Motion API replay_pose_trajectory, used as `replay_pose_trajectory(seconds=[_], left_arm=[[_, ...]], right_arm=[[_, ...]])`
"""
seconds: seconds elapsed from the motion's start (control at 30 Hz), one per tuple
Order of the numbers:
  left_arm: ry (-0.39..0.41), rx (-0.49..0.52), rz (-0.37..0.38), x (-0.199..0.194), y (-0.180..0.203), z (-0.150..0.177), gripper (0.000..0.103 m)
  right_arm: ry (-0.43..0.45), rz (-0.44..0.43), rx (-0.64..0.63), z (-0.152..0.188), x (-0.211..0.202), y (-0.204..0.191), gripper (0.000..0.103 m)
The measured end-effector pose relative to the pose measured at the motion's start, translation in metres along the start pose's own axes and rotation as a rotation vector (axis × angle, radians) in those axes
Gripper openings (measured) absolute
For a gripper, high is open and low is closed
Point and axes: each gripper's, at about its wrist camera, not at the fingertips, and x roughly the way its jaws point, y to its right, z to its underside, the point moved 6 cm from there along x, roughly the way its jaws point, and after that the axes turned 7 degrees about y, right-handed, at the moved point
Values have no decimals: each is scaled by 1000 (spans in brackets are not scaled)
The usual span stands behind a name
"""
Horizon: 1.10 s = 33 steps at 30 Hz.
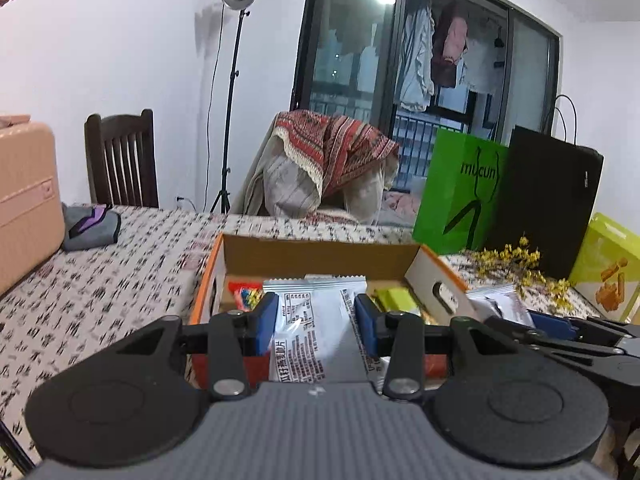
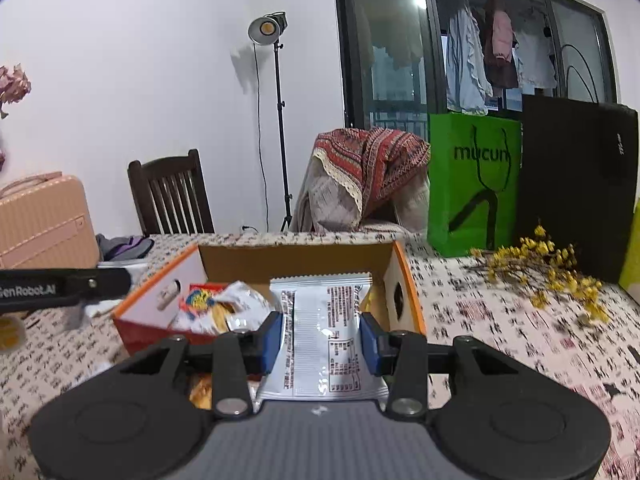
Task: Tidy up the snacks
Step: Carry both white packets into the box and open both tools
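An open cardboard box (image 1: 320, 256) with orange rims stands on the patterned table; it also shows in the right wrist view (image 2: 296, 258). My left gripper (image 1: 316, 322) is shut on a silver snack packet (image 1: 316, 320) at the box's near edge. My right gripper (image 2: 324, 340) is shut on another silver snack packet (image 2: 324, 320) over the box's near edge. Inside the box lie a red and blue packet (image 2: 200, 298), a crumpled white packet (image 2: 240, 304) and a green packet (image 1: 396, 298). The right gripper's fingers (image 1: 560, 326) also show in the left wrist view, with a silver packet (image 1: 496, 300).
A green paper bag (image 2: 472, 184) and a black bag (image 2: 576, 184) stand at the back right, with yellow dried flowers (image 2: 548, 268) in front. A yellow-green box (image 1: 608, 268) is at far right. A pink suitcase (image 1: 24, 200) and grey cloth (image 1: 92, 224) lie at left.
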Motion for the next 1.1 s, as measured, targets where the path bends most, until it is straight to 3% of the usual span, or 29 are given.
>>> replay_pose_trajectory(seconds=[0.47, 0.77, 1.1], left_arm=[[8, -14, -69, 67, -8, -17, 43], [10, -18, -114, 105, -27, 4, 43], [39, 6, -120, 111, -33, 16, 46]], right_arm=[[-3, 16, 41, -30, 72, -8, 40], [-4, 9, 82, -9, 114, 3, 40], [-11, 7, 18, 7, 120, 0, 41]])
